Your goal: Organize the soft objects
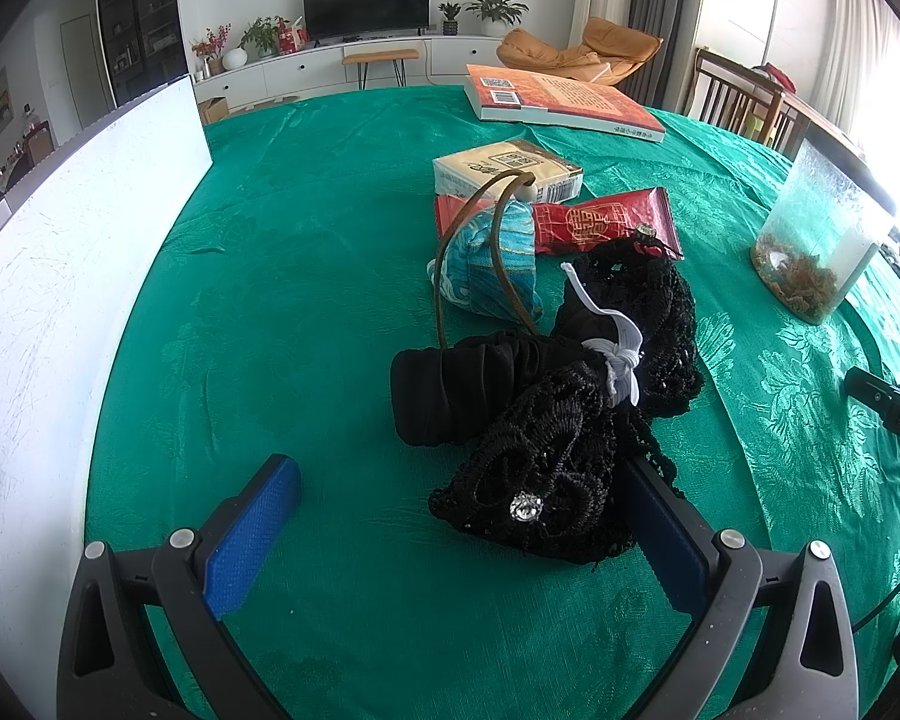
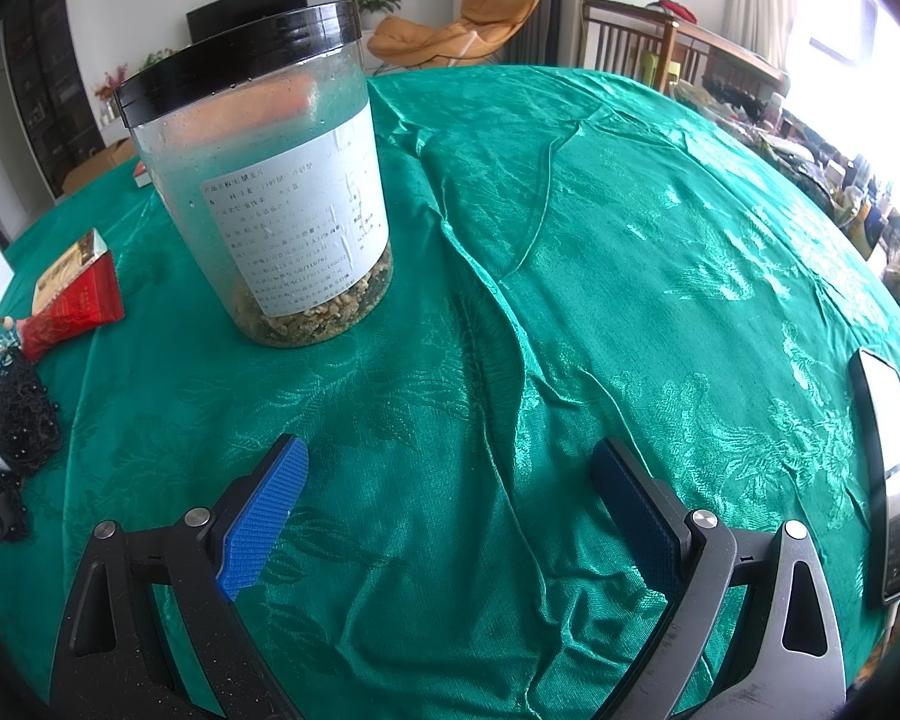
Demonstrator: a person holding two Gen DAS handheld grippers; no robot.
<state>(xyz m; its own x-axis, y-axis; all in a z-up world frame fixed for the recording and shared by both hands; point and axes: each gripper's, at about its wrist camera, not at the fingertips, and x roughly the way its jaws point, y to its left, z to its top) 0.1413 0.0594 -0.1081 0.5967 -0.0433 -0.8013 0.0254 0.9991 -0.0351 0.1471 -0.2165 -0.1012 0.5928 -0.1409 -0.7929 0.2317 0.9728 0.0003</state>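
Observation:
A black lace garment point(image 1: 546, 480) with a rhinestone lies bunched on the green tablecloth point(image 1: 306, 276), tied with a white elastic band point(image 1: 621, 354) to a black fabric roll point(image 1: 450, 396). Behind it sits a blue patterned pouch point(image 1: 492, 264) with a brown cord. My left gripper point(image 1: 456, 510) is open; the lace edge lies against its right finger point(image 1: 666, 540). In the right wrist view my right gripper point(image 2: 450, 504) is open over bare cloth, and the black lace point(image 2: 18, 414) shows at the far left edge.
A tissue pack point(image 1: 510, 171), a red foil packet point(image 1: 600, 222) and an orange book point(image 1: 564, 99) lie further back. A clear jar point(image 2: 264, 180) with a black lid stands left of centre. A white board point(image 1: 60, 252) stands at the left. A phone point(image 2: 888, 468) lies right.

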